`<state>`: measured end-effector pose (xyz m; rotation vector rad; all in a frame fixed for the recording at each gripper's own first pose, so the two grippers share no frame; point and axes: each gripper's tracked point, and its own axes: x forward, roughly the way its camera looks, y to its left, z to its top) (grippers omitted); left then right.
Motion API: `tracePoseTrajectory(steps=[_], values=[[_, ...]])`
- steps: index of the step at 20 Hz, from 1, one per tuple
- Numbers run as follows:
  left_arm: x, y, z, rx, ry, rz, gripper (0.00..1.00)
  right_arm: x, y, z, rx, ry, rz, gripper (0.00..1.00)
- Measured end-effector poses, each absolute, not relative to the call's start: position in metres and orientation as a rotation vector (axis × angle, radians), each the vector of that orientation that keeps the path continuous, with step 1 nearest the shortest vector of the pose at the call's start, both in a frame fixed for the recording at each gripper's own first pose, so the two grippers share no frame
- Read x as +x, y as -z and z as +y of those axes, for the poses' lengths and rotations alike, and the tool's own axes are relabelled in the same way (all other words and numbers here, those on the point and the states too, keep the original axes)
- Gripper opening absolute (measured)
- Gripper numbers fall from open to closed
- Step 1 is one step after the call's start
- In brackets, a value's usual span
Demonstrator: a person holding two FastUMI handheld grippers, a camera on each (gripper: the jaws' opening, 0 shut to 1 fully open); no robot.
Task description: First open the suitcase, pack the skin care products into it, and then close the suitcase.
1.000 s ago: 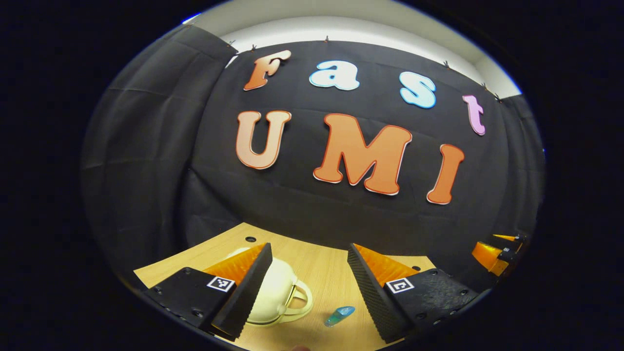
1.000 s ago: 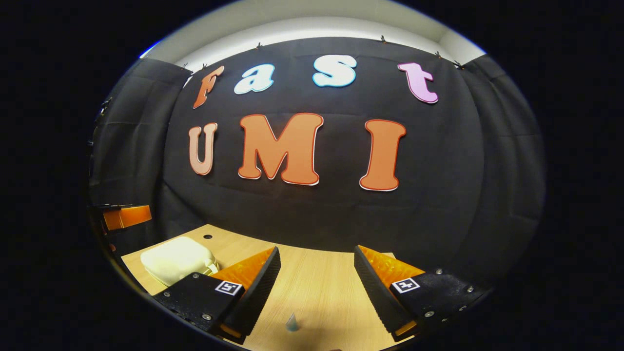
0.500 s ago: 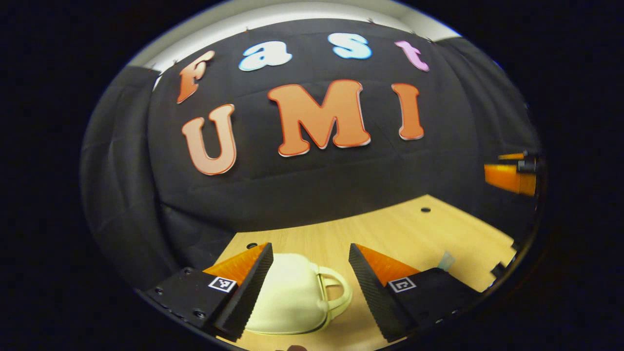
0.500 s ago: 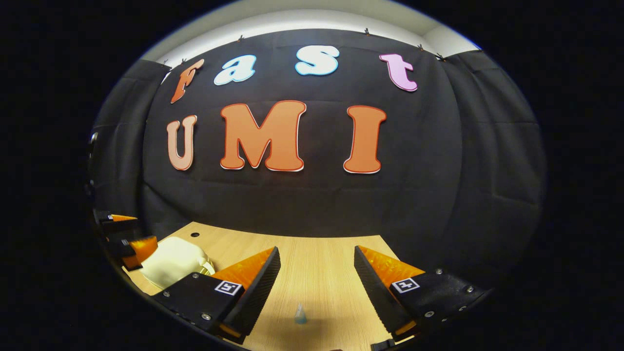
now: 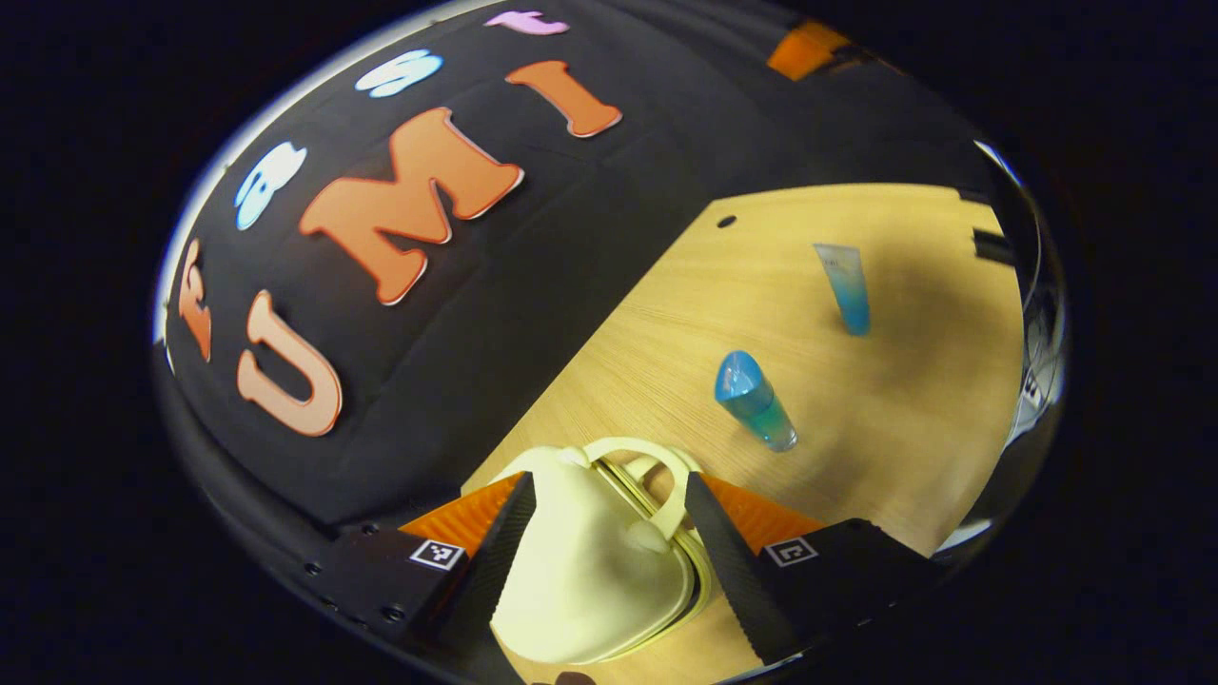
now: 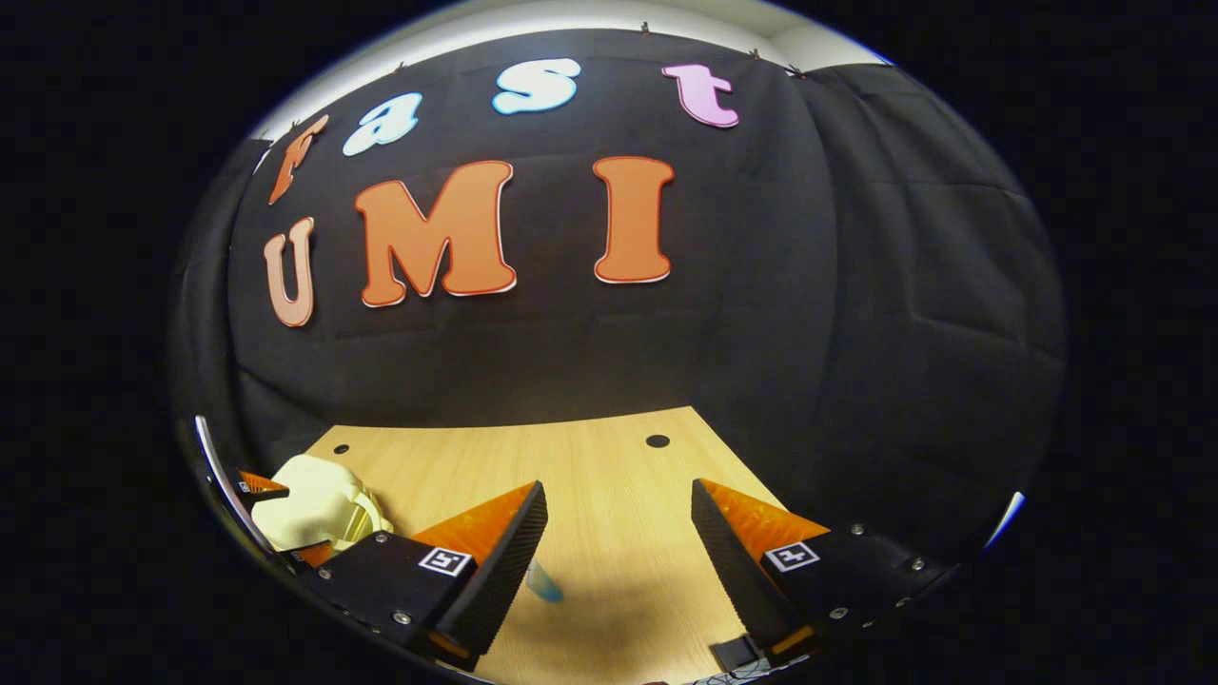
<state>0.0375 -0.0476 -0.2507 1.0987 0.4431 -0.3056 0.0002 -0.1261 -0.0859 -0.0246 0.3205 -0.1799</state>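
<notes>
A small cream suitcase (image 5: 580,571) lies shut on the wooden table (image 5: 666,314), its handle (image 5: 666,471) pointing away from me. My left gripper (image 5: 607,480) is open and tilted down over it, one finger on each side of the case. Beyond it a blue bottle (image 5: 755,400) lies on the table, and a blue tube (image 5: 845,285) farther off. My right gripper (image 6: 618,490) is open above bare table (image 6: 609,457), holding nothing. A blue item (image 6: 544,582) peeks out beside its left finger. The suitcase (image 6: 314,504) sits at the far left of the right gripper view.
The black cloth wall (image 6: 571,362) stands along the table's far edge. Small round holes (image 6: 657,440) mark the tabletop near that edge. Part of the other gripper (image 5: 804,48) shows at the top of the left gripper view.
My left gripper has rolled and dipped down, so the suitcase now sits between its fingers. The right gripper has swung a little; the blue item now sits by its left finger.
</notes>
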Motion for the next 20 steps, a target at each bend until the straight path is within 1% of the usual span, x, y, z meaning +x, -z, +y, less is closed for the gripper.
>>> tracePoseTrajectory(steps=[4,7,9,14,17,20], values=[[0.050,0.288,-0.036,1.183,0.285,0.539,0.98,-0.005,0.097,-0.144,-0.032,0.205,0.356,0.96],[0.065,0.296,-0.029,1.299,0.264,0.548,0.98,-0.005,0.102,-0.154,-0.017,0.221,0.371,0.96],[0.070,0.311,-0.032,1.306,0.283,0.579,0.98,-0.004,0.105,-0.160,-0.012,0.233,0.380,0.96],[0.084,0.332,-0.023,1.379,0.273,0.643,0.98,-0.002,0.114,-0.173,0.012,0.264,0.407,0.96],[0.090,0.338,-0.020,1.391,0.283,0.682,0.96,0.000,0.116,-0.174,0.026,0.275,0.418,0.96],[0.084,0.360,-0.012,1.394,0.282,0.765,0.42,0.002,0.119,-0.175,0.032,0.273,0.424,0.96]])
